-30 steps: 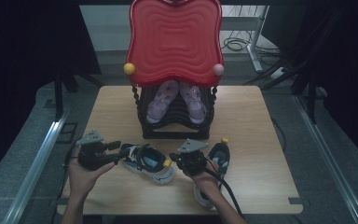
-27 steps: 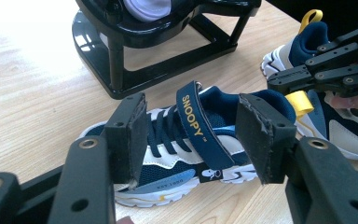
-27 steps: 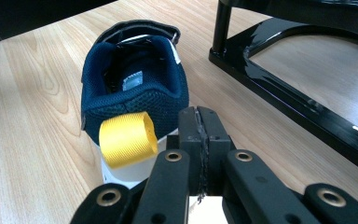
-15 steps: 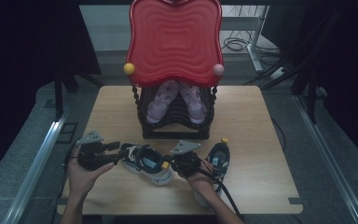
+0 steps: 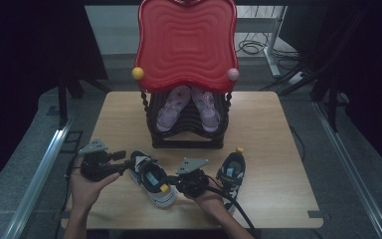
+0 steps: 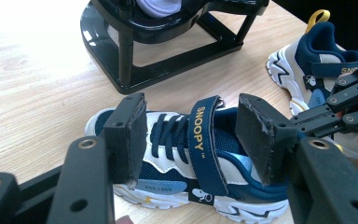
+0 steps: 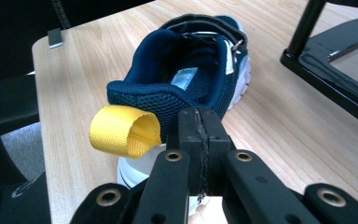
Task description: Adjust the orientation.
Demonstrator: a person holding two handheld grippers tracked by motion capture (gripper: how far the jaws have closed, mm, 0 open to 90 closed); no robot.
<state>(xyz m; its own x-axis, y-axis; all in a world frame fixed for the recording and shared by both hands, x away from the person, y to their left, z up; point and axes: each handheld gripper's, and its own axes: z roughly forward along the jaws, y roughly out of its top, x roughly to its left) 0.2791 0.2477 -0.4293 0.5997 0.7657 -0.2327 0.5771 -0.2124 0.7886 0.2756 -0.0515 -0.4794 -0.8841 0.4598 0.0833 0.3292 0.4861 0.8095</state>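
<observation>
A navy and white child's sneaker [image 5: 151, 180] with a "SNOOPY" strap [image 6: 203, 140] lies near the table's front edge. My left gripper [image 5: 128, 164] is open, and its jaws straddle the shoe's laced front [image 6: 191, 135] without closing on it. My right gripper [image 5: 173, 187] is shut, its pads pressed together against the heel [image 7: 199, 126], beside the yellow pull loop [image 7: 123, 130], which hangs free. A matching second sneaker [image 5: 231, 173] stands to the right, also seen past the left gripper's jaws [image 6: 321, 60].
A black shoe rack [image 5: 186, 139] stands mid-table and holds a pair of lilac shoes [image 5: 171, 107]. A red wavy panel [image 5: 186, 45] with a yellow ball [image 5: 138, 73] and a pink ball [image 5: 233, 74] tops the rack. The rack's base [image 7: 335, 74] lies close on the right.
My right gripper has shifted slightly left and toward the front edge, closer to the near sneaker's heel. The left gripper has hardly moved.
</observation>
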